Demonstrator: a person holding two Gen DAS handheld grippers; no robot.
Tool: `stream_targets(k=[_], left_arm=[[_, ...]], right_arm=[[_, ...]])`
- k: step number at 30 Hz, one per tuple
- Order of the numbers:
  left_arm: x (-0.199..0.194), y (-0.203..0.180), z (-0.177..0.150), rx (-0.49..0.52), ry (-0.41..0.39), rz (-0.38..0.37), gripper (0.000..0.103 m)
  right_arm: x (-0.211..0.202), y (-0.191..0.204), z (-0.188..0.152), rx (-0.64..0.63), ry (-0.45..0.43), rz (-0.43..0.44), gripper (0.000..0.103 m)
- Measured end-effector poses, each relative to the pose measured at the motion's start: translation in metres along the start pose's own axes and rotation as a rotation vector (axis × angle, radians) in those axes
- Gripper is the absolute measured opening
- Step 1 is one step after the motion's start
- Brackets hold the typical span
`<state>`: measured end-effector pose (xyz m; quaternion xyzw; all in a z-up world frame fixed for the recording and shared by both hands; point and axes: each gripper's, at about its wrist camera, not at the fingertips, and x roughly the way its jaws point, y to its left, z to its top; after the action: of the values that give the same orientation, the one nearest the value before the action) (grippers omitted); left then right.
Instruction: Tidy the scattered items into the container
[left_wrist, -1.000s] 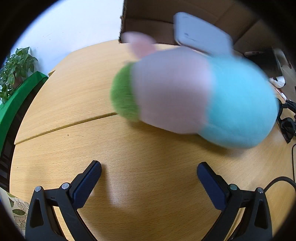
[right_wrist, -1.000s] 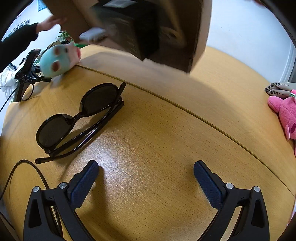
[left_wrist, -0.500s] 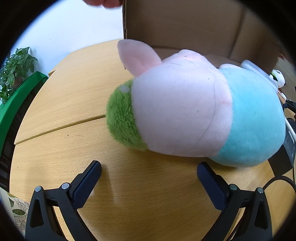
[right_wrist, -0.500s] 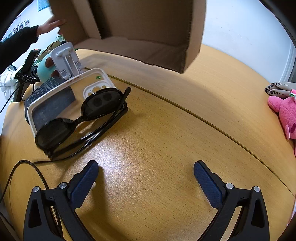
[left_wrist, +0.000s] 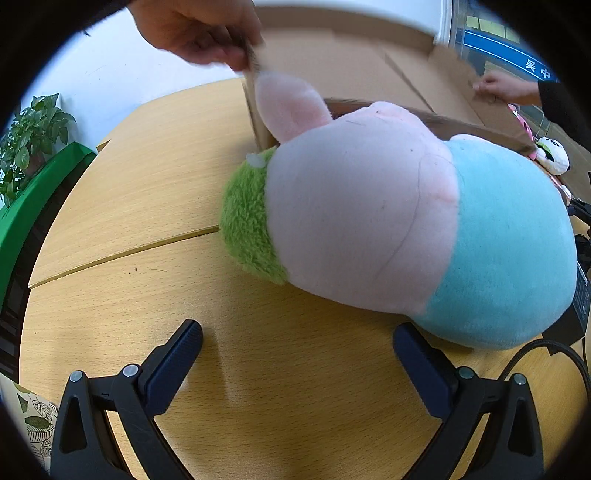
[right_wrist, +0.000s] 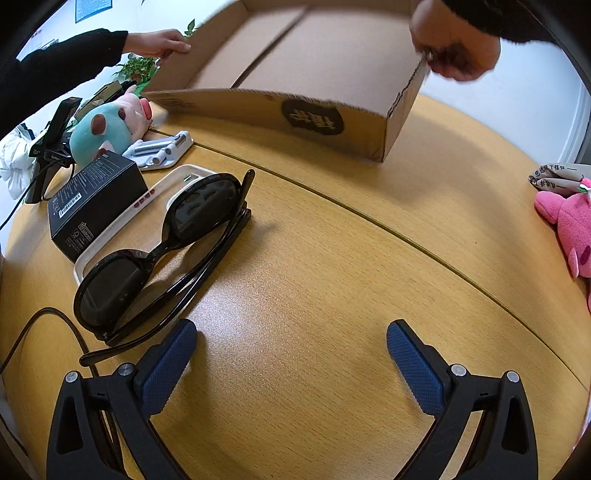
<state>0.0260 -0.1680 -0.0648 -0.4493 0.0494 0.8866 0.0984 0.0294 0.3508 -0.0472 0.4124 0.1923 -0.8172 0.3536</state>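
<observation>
Progress: nothing stowed. The cardboard box (right_wrist: 314, 85) showed a bare floor, seam down the middle, and every item lay outside it on the desk (right_wrist: 332, 277). All tidying was judged still to do.

Container: open-topped brown carton with a dark round print on its near wall, at the far side of the desk. A person's hands (right_wrist: 456, 44) gripped two of its corners; whether it sat flat or was lifted slightly could not be told.

Left claw (left_wrist: 297, 350): jaws spread wide, nothing between them, low over the desk. Just ahead lay the plush toy (left_wrist: 406, 229): soft, rounded, pale pink body, light blue end, green fuzzy patch, one pink ear, lying on its side against the box's near corner.

Right claw (right_wrist: 291, 347): likewise spread and empty. Just ahead and to its left:
- Sunglasses (right_wrist: 162, 254), black, glossy, arms folded, resting partly on the phone case.
- Phone case (right_wrist: 122, 225), white, flat on the desk.
- Black carton (right_wrist: 94, 199), small, printed labels, lying on the case's far end.
- White folding stand (right_wrist: 162, 147), beyond the carton, near the box.

Other: pink plush (right_wrist: 569, 221) at the desk's right edge, well apart from the rest; a black cable (right_wrist: 40, 321) trailing at left. Whether either belonged to the task could not be told.
</observation>
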Motion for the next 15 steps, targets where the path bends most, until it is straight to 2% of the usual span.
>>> stream_targets(k=[15], left_arm=[[0.0008, -0.0005, 0.0002, 0.000, 0.000, 0.001, 0.103]], right_arm=[[-0.0012, -0.0054, -0.0053, -0.001, -0.002, 0.000, 0.103]])
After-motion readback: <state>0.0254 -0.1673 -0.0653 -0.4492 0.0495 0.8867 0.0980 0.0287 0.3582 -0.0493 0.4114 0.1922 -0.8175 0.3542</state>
